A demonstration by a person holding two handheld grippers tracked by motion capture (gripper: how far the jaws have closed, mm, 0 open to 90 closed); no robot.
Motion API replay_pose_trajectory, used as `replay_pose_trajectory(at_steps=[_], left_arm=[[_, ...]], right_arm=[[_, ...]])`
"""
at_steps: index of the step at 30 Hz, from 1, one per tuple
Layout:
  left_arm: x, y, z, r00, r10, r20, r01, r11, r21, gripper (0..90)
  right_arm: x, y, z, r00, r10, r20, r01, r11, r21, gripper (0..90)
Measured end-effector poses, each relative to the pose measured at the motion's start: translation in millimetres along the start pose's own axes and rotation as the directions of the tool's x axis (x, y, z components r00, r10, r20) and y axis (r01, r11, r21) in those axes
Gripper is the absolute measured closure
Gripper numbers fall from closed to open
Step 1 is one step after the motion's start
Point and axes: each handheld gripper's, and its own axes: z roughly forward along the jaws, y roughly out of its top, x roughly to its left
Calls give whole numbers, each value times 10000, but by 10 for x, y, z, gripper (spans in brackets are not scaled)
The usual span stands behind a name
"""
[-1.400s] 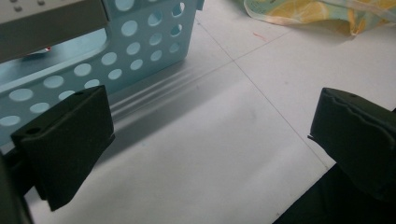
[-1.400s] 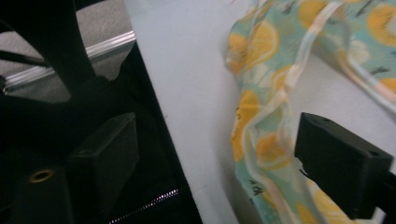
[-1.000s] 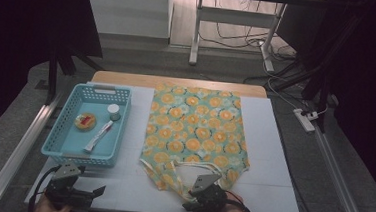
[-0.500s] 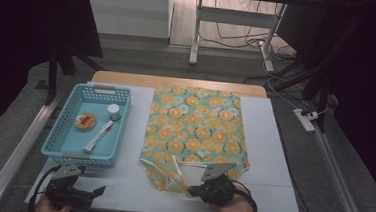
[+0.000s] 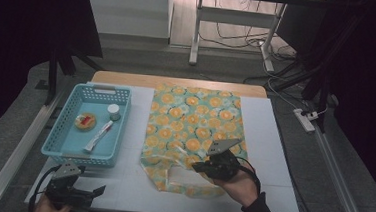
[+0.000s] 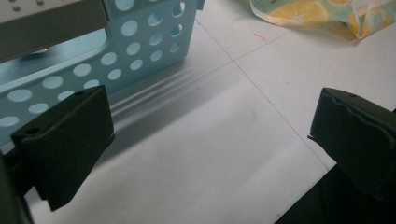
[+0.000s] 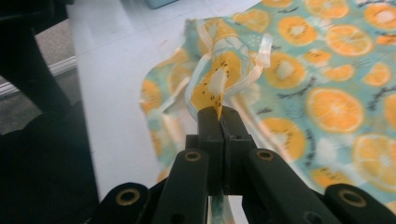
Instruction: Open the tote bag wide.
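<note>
Right tongs (image 5: 198,166), lower centre-right of the high view, are closed tight on a fold of the orange-print cloth (image 5: 195,121). In the right gripper view the tongs (image 7: 219,112) pinch a pointed bit of the fabric (image 7: 327,93) at the tips, jaws pressed flat together, with a pale hem strip looping around the pinch. The hand (image 5: 238,182) holding them comes in from the bottom edge, dark sleeve at the wrist.

The cloth lies spread on the white tabletop (image 5: 277,157), centre of the high view, running from the wooden far edge down toward the bottom. Its lower edge is rumpled and lifted where the tongs have it; the rest lies flat.

Left tongs (image 5: 101,189), lower left corner of the high view, are wide open and hold nothing. In the left gripper view the tongs (image 6: 205,140) show bare tabletop (image 6: 210,154) between the two black jaws, the blue basket (image 6: 130,51) at upper left and a cloth corner (image 6: 317,14) at upper right.

Blue basket (image 5: 60,149) sits left of the cloth, apart from it. Inside: a white round cap-like thing (image 5: 114,112), a round orange-and-red item (image 5: 85,121), and a white tube (image 5: 98,136) lying slantwise.
</note>
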Motion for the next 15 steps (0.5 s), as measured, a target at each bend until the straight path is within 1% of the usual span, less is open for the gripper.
replay_pose_trajectory(at_steps=[5, 7, 8, 9, 10, 11, 12, 13, 14, 15], left_arm=[[0, 0, 1, 10000, -7, 0, 7, 10000, -3, 0], [1, 0, 1, 10000, -5, 1, 5, 10000, 1, 0], [1, 0, 2, 10000, -5, 2, 5, 10000, 3, 0], [1, 1, 1, 10000, -7, 9, 7, 10000, 14, 0], [1, 1, 1, 10000, -8, 8, 8, 10000, 17, 0], [1, 1, 1, 10000, -11, 7, 11, 10000, 13, 0], [1, 1, 1, 10000, -13, 10, 13, 10000, 12, 0], [2, 1, 2, 10000, -21, 5, 21, 10000, 4, 0], [2, 0, 1, 10000, -31, 6, 31, 10000, 1, 0], [3, 0, 1, 10000, -36, 8, 36, 10000, -3, 0]], right_arm=[[-145, 108, -26, 9991, -35, 416, 40, 9999, -135, 889], [-210, 155, -42, 9985, -24, 551, 39, 9996, -275, 890], [-210, 155, -42, 9985, -24, 551, 39, 9996, -275, 890], [-283, 201, -55, 9978, -40, 660, 61, 9995, -309, 890], [-283, 201, -55, 9978, -40, 660, 61, 9995, -309, 890], [-319, 223, -59, 9973, -31, 734, 56, 9994, -340, 890], [-395, 266, -61, 9963, 0, 857, 36, 9991, -419, 890], [-395, 266, -61, 9963, 0, 857, 36, 9991, -419, 890], [-435, 286, -61, 9960, 27, 889, 14, 9989, -463, 890], [-510, 324, -52, 9956, 136, 925, -88, 9986, -528, 891]])
